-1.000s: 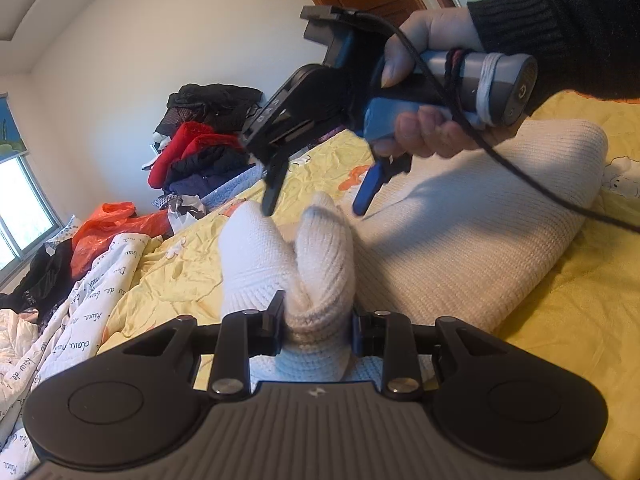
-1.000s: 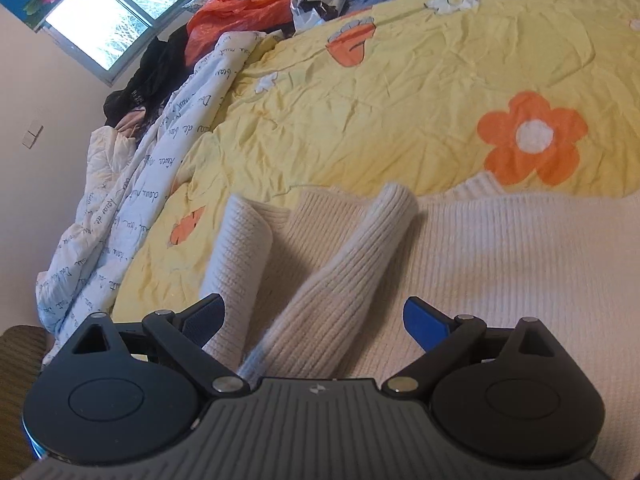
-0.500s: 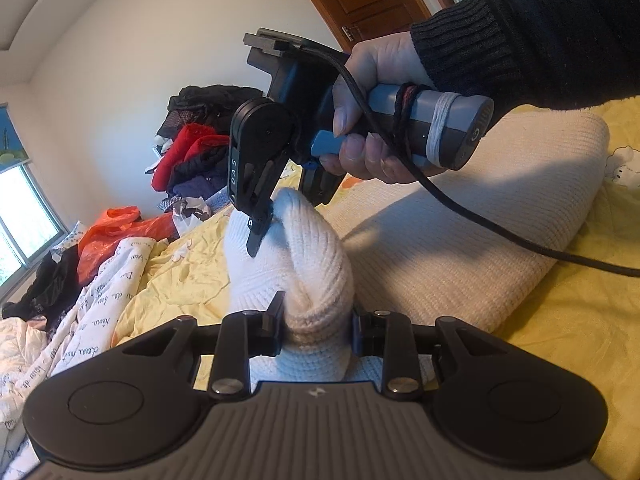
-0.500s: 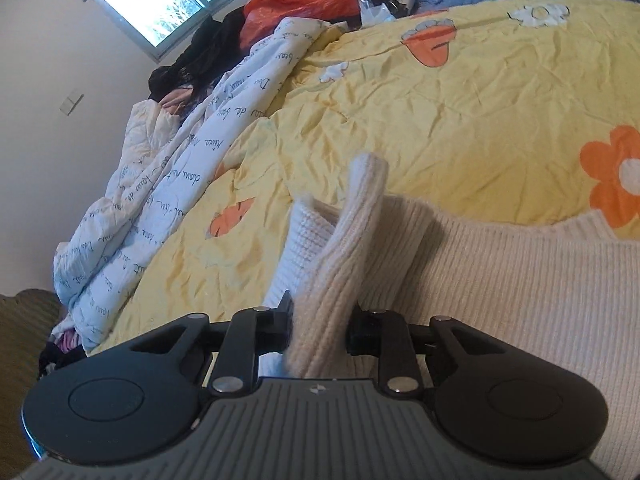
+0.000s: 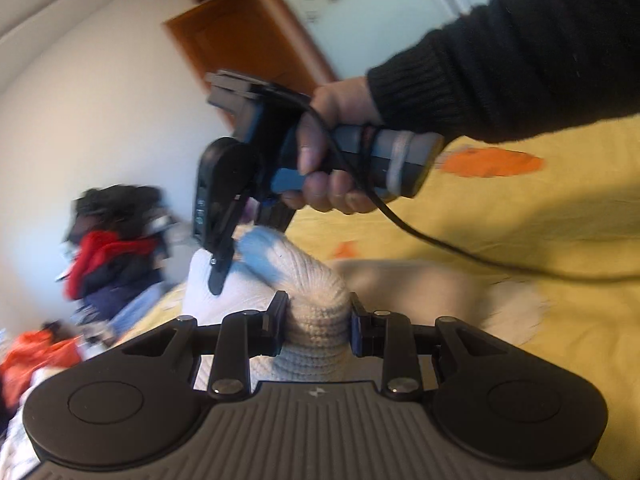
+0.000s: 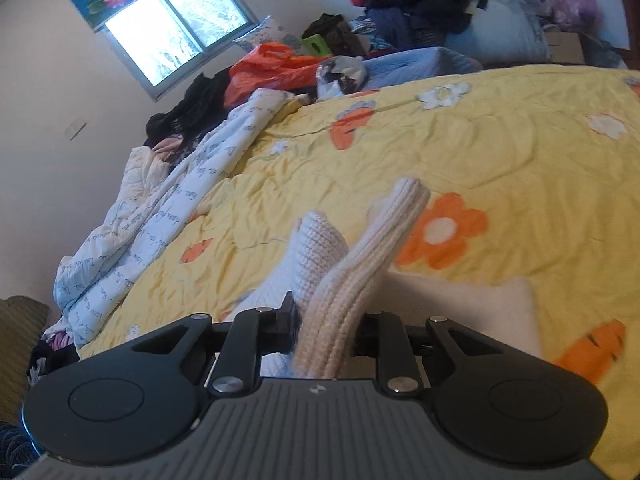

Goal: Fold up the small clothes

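A yellow flowered bed (image 6: 500,152) lies beneath and ahead of both tongs. A cream knit sweater (image 6: 320,252) is lifted off it, likely to carry an edge over. Left tongs (image 5: 318,322) and right tongs (image 6: 326,326) each pinch a bunched fold.
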Motion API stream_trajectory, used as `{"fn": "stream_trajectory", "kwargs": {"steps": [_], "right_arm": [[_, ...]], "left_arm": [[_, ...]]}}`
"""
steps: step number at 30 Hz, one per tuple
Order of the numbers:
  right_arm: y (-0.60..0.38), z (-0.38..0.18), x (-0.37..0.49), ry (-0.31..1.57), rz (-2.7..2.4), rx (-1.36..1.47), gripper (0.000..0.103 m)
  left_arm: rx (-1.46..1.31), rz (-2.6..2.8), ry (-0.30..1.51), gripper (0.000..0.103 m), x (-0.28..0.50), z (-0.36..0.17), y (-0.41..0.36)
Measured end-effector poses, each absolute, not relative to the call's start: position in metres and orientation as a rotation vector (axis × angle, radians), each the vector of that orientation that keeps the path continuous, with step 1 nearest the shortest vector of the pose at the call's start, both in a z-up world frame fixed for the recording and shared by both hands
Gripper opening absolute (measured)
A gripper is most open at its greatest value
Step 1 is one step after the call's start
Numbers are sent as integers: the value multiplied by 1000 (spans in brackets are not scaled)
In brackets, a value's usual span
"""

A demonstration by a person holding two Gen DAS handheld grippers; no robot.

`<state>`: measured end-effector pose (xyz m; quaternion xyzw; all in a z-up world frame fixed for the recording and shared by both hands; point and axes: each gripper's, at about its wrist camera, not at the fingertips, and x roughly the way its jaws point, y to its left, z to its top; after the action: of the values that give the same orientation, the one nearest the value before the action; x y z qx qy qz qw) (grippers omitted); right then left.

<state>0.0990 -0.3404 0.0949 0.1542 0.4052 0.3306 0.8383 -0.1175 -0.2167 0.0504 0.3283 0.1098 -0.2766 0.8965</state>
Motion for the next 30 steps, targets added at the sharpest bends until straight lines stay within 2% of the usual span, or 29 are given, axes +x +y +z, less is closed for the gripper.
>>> {"fn": "stream_trajectory", "kwargs": {"steps": [4, 5, 7, 10, 11, 12, 13, 14, 19, 24, 25, 26, 27, 28, 29, 30], "right_arm": [[-389, 47, 89, 916, 572, 392, 25], [-396, 34, 87, 928, 538, 412, 38], [-412, 17, 80, 904, 515, 533, 42], [-434, 19, 69, 838, 456, 686, 57], [-442, 25, 63, 784, 430, 705, 63], [-447, 33, 58, 736, 410, 707, 63], [-449, 40, 53, 702, 399, 695, 65], [-451, 49, 52, 675, 414, 680, 65], [-418, 69, 71, 753, 530, 556, 68], [-382, 48, 96, 891, 471, 417, 68], [-377, 42, 96, 900, 463, 389, 64], [-371, 38, 95, 900, 477, 357, 44], [-366, 35, 95, 904, 499, 330, 30], [-364, 36, 92, 899, 505, 313, 22], [-364, 40, 90, 884, 499, 291, 17], [-363, 47, 87, 864, 501, 264, 16]], "left_arm": [[710, -651, 318, 29, -110, 19, -252], [723, -642, 303, 29, -111, 12, -256], [725, -645, 257, 32, -116, 13, -254], [667, -682, 209, 35, -127, 32, -230], [637, -694, 193, 41, -133, 41, -217], [613, -697, 176, 47, -138, 47, -205], [598, -686, 150, 63, -143, 50, -192], [612, -673, 131, 71, -145, 49, -184], [833, -648, 125, 71, -140, 21, -192], [883, -633, 109, 68, -133, 3, -223], [882, -642, 131, 49, -128, 1, -228], [882, -654, 150, 37, -126, 0, -232], [884, -657, 150, 36, -126, 1, -236], [887, -659, 139, 32, -127, 2, -237], [879, -661, 129, 31, -129, 5, -237], [859, -661, 119, 30, -131, 12, -236]]}}
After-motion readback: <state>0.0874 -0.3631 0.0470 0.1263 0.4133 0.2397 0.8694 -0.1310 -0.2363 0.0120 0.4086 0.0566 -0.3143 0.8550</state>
